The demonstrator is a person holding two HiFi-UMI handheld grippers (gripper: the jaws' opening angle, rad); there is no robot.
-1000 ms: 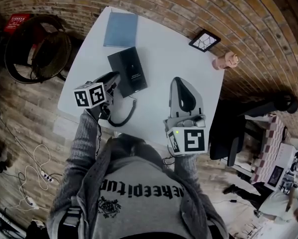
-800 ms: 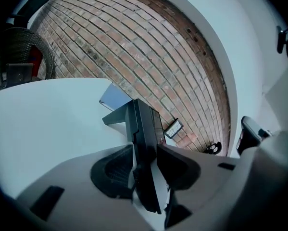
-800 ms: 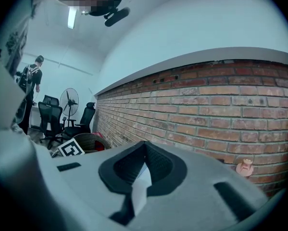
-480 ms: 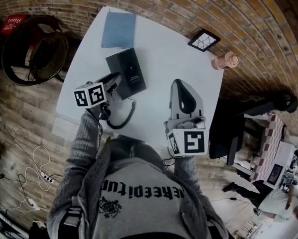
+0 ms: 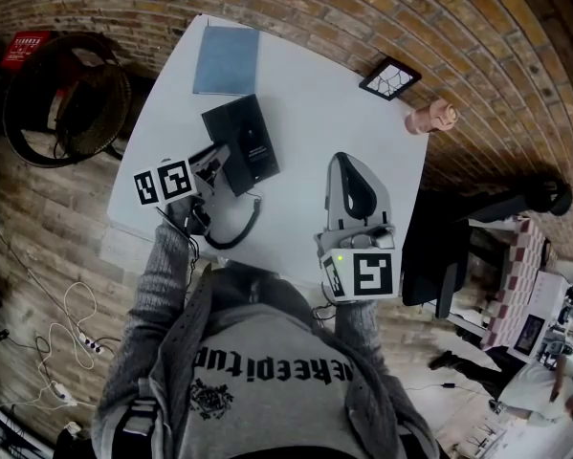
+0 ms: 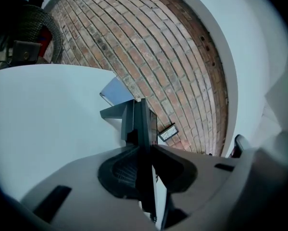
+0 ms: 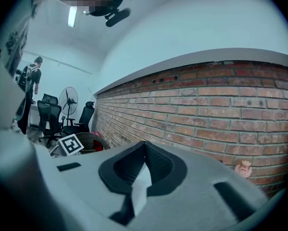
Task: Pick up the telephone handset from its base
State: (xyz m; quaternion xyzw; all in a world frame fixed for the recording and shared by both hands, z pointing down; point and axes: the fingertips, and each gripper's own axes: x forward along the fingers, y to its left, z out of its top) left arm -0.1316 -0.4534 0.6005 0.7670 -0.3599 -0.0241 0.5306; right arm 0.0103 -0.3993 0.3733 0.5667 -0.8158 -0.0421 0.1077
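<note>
The black telephone base (image 5: pixel 240 143) lies on the white table (image 5: pixel 305 103), and its curly cord (image 5: pixel 243 228) loops toward the near edge. The black handset (image 5: pixel 198 214) runs along the base's left side, mostly hidden under my left gripper (image 5: pixel 219 156). In the left gripper view the handset (image 6: pixel 143 129) shows as a thin dark edge between the closing jaws of the left gripper (image 6: pixel 146 150), with both pads against it. My right gripper (image 5: pixel 348 175) hovers over the table right of the phone. It is shut and holds nothing, as the right gripper view also shows of the right gripper (image 7: pixel 144 150).
A blue notebook (image 5: pixel 226 60) lies beyond the base. A small picture frame (image 5: pixel 391 77) and a pink figurine (image 5: pixel 431 117) sit by the table's far right edge. A wicker basket (image 5: pixel 71 94) stands on the brick floor at left, a power strip (image 5: pixel 76 338) lower down.
The left gripper has rolled, its marker cube shifting left, and its jaws have narrowed onto the handset. The right gripper has stayed where it was.
</note>
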